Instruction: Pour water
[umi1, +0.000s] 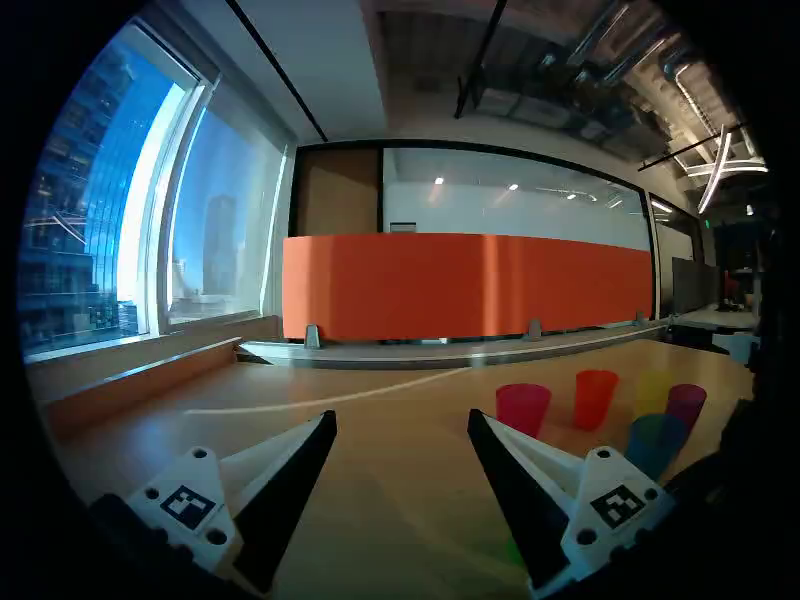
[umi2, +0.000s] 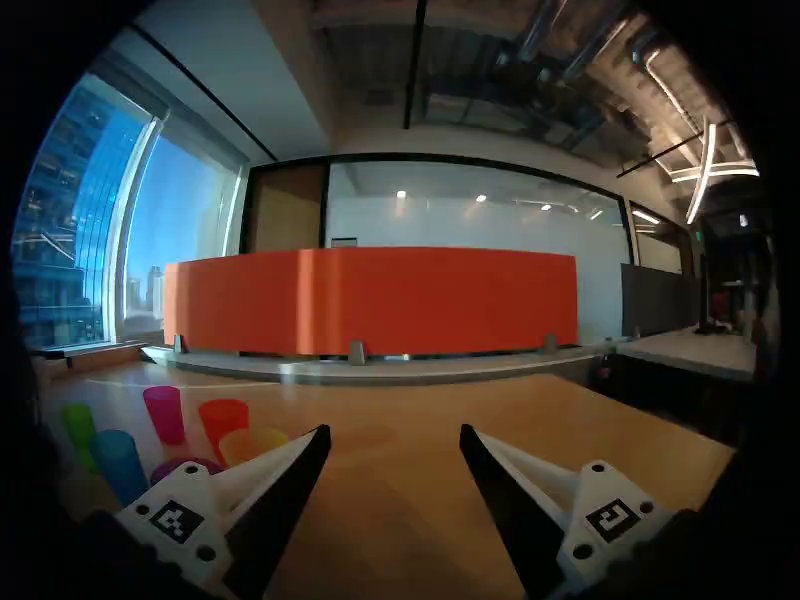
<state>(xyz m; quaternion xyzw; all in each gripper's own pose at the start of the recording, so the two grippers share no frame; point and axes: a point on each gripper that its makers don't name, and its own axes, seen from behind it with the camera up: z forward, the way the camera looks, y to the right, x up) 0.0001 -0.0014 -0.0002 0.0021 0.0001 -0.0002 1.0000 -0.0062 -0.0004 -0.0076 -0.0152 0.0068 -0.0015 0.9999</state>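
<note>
In the left gripper view, several plastic cups stand on the wooden table to the right of my left gripper (umi1: 402, 420): a pink cup (umi1: 523, 408), an orange cup (umi1: 595, 397), a yellow cup (umi1: 653, 392), a purple cup (umi1: 686, 404) and a blue cup (umi1: 655, 444). That gripper is open and holds nothing. In the right gripper view the same cluster sits at the lower left: green cup (umi2: 78, 424), blue cup (umi2: 118, 463), pink cup (umi2: 164, 412), orange cup (umi2: 223, 420), yellow cup (umi2: 252, 442), purple cup (umi2: 185, 467). My right gripper (umi2: 394, 432) is open and empty, to the right of them.
The wooden table (umi1: 400, 470) runs back to an orange divider panel (umi1: 465, 284) along its far edge. Large windows (umi1: 120, 230) line the left side. Another desk (umi2: 690, 350) stands off to the right.
</note>
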